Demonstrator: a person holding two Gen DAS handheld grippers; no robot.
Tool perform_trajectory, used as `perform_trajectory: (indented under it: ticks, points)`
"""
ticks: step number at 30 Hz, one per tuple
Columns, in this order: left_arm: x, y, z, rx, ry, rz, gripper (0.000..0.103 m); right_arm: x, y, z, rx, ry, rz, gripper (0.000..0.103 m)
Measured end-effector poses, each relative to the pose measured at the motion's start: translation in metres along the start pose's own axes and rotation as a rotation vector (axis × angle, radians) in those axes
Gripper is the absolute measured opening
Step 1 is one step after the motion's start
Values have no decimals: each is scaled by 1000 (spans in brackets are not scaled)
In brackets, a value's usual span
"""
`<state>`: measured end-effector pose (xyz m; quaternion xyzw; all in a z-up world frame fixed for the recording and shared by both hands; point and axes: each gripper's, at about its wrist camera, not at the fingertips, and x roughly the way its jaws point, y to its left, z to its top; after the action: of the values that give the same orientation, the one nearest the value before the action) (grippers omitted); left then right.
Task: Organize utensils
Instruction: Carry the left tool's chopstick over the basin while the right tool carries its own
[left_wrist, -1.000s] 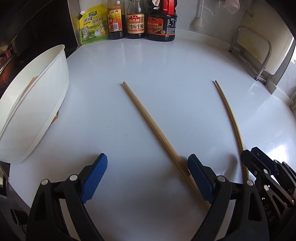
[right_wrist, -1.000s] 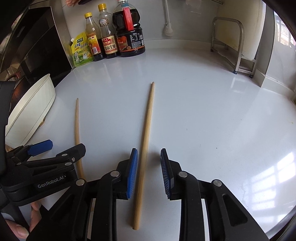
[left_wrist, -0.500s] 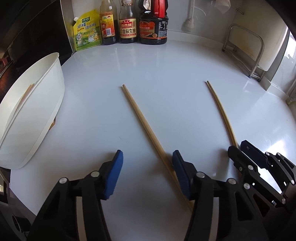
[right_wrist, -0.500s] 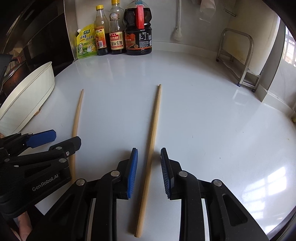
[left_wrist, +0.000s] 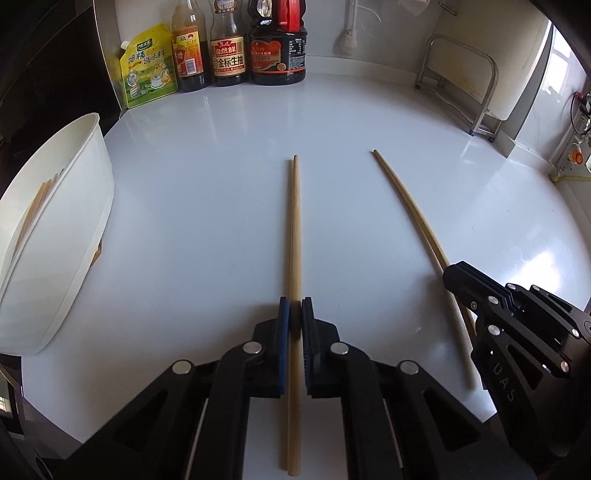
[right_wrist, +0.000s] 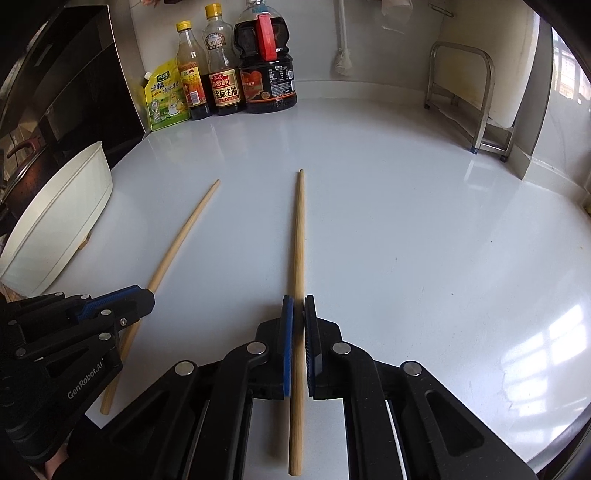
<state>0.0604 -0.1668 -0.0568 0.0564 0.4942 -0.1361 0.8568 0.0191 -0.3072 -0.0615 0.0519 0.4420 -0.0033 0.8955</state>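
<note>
A: Both sets of jaws are clamped, the left gripper (left_wrist: 294, 314) on one chopstick (left_wrist: 294, 229), the right gripper (right_wrist: 298, 314) on the other chopstick (right_wrist: 300, 236).

B: Risk?

A: Each grip sits near the butt end, so the long front could pivot or slip on lifting. The glossy white worktop (right_wrist: 388, 206) looks slick. The bin (left_wrist: 66, 229) waits left, bottles (left_wrist: 227, 48) ahead.

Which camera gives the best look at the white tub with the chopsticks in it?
The left wrist view: the white tub is near, and wooden sticks show inside against its wall. The right wrist view shows the tub farther off, mostly its outer wall; its contents are hidden.
</note>
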Motion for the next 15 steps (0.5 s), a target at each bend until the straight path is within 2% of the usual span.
perform_trajectory:
  ticks: [7,15]
  points:
    - [-14,13,-5,0,11,-55,7,-20,3,-3,71,-34,21,6]
    - [-51,33,2,19,-45,-99,7,-46,20,7,113,-89,51,6]
